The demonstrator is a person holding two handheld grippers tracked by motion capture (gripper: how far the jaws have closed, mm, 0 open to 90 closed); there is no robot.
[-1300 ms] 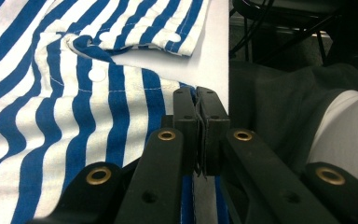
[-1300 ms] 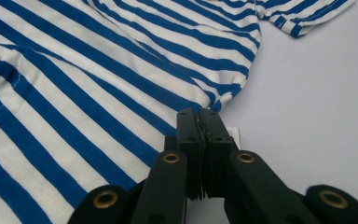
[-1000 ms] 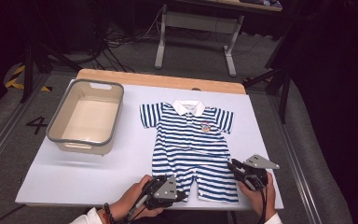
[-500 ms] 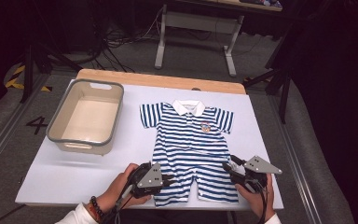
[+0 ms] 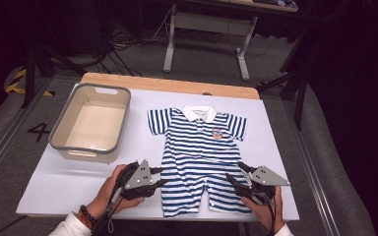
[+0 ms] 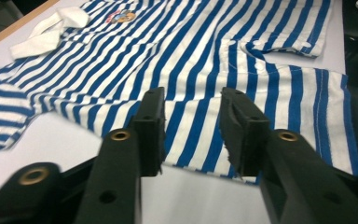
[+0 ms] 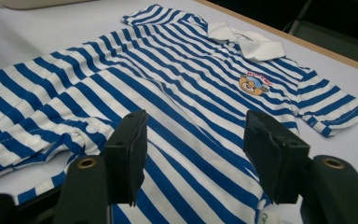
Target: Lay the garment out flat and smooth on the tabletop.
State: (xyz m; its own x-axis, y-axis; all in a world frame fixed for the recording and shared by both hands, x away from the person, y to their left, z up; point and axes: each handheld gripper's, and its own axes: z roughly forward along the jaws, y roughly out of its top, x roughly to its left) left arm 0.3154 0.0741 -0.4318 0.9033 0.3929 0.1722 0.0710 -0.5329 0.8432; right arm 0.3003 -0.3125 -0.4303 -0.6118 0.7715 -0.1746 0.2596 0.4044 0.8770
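Lying flat on the white worktop (image 5: 285, 142), the striped romper (image 5: 199, 152) sits between both hands; the left gripper (image 5: 158, 177) and right gripper (image 5: 235, 174) have just been opening, jaws apart at its leg hems, gripping nothing

- A lab or recording studio, not a home: the white tabletop (image 5: 78, 187) with a wooden strip along its far edge stands in a dark room with black surroundings.
- Cables (image 5: 128, 46) lie loose on the grey floor beyond the far edge.
- Metal stand legs (image 5: 170, 44) rise behind the table.
- Yellow-black hazard tape (image 5: 17, 81) and a painted 4 (image 5: 38, 130) mark the floor at the left.
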